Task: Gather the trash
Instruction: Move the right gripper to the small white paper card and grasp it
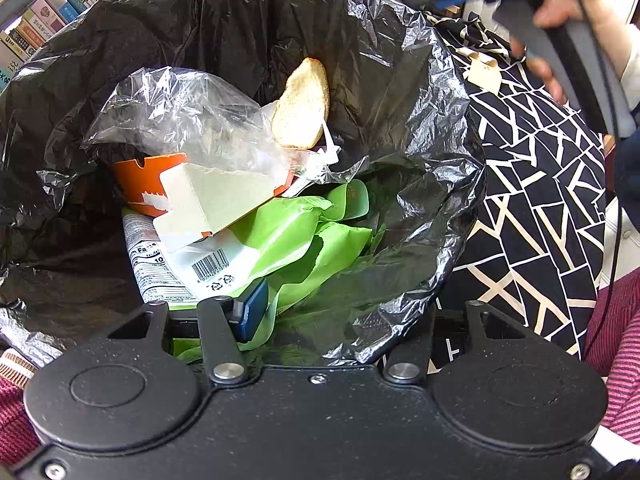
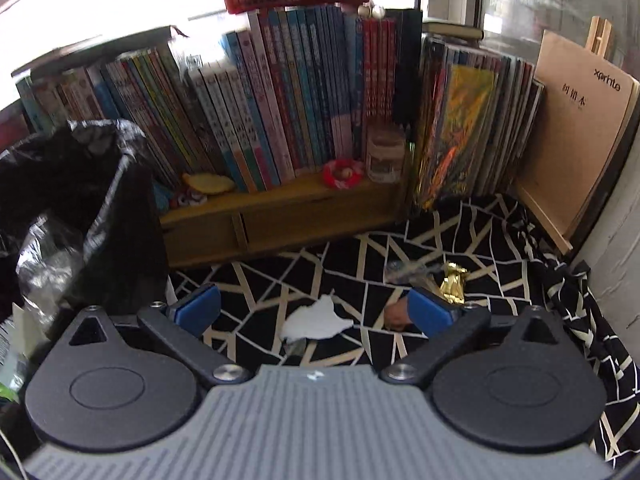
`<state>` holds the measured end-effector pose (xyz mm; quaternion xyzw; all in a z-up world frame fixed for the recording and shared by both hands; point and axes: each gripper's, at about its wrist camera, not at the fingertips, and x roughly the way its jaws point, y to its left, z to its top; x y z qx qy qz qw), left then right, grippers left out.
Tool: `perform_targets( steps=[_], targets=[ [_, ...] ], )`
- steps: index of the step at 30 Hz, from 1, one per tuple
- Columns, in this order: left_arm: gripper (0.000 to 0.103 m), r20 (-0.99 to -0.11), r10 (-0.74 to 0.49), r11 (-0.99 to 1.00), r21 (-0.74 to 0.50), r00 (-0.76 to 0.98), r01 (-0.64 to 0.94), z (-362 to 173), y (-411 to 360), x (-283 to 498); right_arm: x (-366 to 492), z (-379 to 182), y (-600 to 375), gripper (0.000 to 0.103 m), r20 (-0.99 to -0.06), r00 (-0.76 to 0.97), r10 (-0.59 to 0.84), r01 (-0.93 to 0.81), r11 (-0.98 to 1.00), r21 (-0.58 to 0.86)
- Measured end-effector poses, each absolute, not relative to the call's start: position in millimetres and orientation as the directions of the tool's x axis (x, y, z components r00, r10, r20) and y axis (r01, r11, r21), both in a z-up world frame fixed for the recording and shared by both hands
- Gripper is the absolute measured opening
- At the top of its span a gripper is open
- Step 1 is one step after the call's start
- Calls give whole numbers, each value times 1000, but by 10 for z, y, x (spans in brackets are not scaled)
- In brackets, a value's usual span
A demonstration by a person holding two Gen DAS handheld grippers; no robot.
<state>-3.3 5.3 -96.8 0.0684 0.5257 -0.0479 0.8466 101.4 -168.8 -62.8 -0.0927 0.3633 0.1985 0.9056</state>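
Trash bag [image 1: 400,92]: my left tool [image 1: 340,312] grips its rim. Paper scrap [image 2: 316,320], gold wrapper [image 2: 454,284] on desk cloth [image 2: 360,256]; my right tool [image 2: 316,314] spread wide, empty.

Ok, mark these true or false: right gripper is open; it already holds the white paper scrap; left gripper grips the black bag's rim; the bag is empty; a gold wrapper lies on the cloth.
1. Right gripper is open: true.
2. It holds the torn white paper scrap: false, the scrap lies loose on the black-and-cream patterned cloth.
3. Left gripper grips the black plastic trash bag's rim: true.
4. The bag is empty: false, it holds an orange-and-white carton and green wrappers.
5. A crumpled gold wrapper lies on the cloth: true.
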Motion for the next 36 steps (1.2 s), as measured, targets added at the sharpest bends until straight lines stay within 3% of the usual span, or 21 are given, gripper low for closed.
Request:
perform_targets(
  steps=[6, 16, 26, 36],
  targets=[
    [51, -896, -9, 986, 65, 443, 153, -967, 52, -33, 1088, -998, -1683, 102, -783, 578, 229, -440, 896, -63],
    [51, -896, -9, 986, 66, 443, 154, -965, 52, -34, 1036, -1641, -1515, 86, -889, 398, 228, -539, 842, -25],
    [51, -896, -9, 986, 66, 443, 154, -967, 50, -36, 990, -1937, -1476, 66, -906, 367, 212, -512, 859, -7],
    [51, -896, -9, 986, 66, 443, 154, -968, 49, -35, 1016, -1992, -1481, 57, -905, 351, 238, -515, 857, 26]
  ],
)
